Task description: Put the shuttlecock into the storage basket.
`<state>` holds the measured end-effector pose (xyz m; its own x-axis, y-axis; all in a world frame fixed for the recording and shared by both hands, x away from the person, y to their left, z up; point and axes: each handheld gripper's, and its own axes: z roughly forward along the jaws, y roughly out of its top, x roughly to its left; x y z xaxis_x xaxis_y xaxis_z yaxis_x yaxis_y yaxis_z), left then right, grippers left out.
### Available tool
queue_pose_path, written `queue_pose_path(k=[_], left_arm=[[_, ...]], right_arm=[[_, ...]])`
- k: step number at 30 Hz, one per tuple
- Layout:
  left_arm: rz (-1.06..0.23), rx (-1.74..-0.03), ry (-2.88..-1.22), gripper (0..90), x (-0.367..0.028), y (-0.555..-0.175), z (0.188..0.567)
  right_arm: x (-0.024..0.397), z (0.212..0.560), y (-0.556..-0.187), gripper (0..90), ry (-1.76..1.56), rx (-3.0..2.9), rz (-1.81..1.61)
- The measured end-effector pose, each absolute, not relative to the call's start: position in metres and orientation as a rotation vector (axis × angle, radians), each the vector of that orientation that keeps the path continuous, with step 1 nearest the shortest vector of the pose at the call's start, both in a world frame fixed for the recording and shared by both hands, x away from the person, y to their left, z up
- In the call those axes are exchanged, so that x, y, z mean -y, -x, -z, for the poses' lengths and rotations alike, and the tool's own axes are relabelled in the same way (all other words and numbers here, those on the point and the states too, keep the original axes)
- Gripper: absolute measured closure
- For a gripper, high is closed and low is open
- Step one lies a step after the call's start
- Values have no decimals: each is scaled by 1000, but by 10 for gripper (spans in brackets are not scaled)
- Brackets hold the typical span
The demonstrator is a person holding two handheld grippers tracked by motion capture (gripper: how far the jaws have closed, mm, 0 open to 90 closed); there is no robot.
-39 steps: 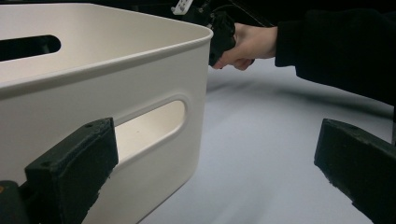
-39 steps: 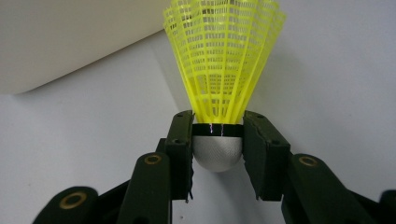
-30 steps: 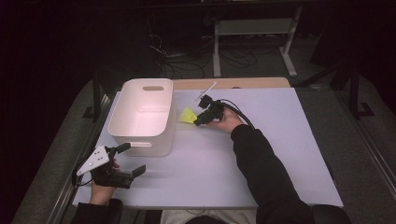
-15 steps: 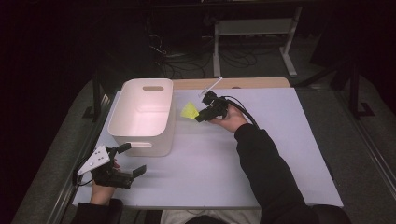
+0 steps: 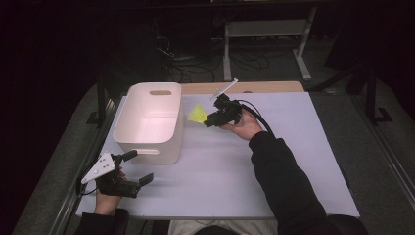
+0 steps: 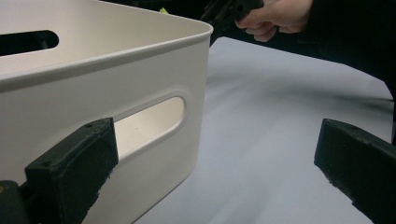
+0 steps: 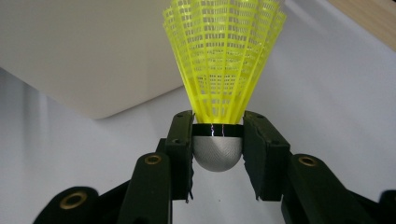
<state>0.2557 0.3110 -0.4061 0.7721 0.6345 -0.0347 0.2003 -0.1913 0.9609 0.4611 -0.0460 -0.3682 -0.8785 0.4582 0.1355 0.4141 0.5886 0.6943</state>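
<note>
Shuttlecock [image 7: 223,60] first: we have it pinched by the band at its silver nose, one black jaw on each side, the yellow skirt fanning out ahead of our right gripper [image 7: 217,140]. The jaws stand partly closed, as far as the nose lets them. In the high view the shuttlecock [image 5: 197,115] hangs above the table [image 5: 293,147], just beside the bin's [image 5: 147,147] right wall and near its far corner, with the right gripper [image 5: 211,119] behind it and the skirt pointing toward the bin.

So we judge the pickup done and the carry under way. What is left, as we read it, is to bring the shuttlecock over the rim, let it down inside and open the jaws. The bin looks empty where we can see its floor, which suggests this is the first thing to go in; the near part of the inside is hidden by the wall.

Our left gripper [image 5: 138,168] sits at the near left of the table, close to the bin's near wall, jaws wide apart and holding nothing. From its own camera we see the left gripper [image 6: 219,172] with the bin's [image 6: 93,84] handle slot just ahead of the left jaw, not touching as far as we can tell. It looks set to steady the bin if needed.
</note>
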Motion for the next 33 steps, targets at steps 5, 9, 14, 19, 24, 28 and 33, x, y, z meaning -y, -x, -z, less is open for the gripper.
queue_pose_path(k=[5, 9, 14, 19, 24, 28, 33], left_arm=[[-444, -655, -1755, 0, -311, -256, 406], [-443, -654, -1755, 0, -311, -256, 406], [-443, -653, -1758, 0, -311, -256, 406], [-444, -654, -1756, 0, -311, -256, 406], [-444, -651, -1757, 0, -311, -256, 406], [-444, -650, -1759, 0, -311, -256, 406], [-447, -651, -1758, 0, -311, -256, 406]], right_arm=[[47, 360, -456, 633, -745, -2739, -1189], [49, 356, -455, 633, -749, -2736, -1192], [54, 351, -454, 633, -748, -2733, -1195], [55, 342, -452, 633, -738, -2725, -1195], [55, 332, -450, 633, -726, -2717, -1193], [56, 325, -449, 633, -714, -2708, -1190], [57, 316, -448, 633, -694, -2702, -1199]])
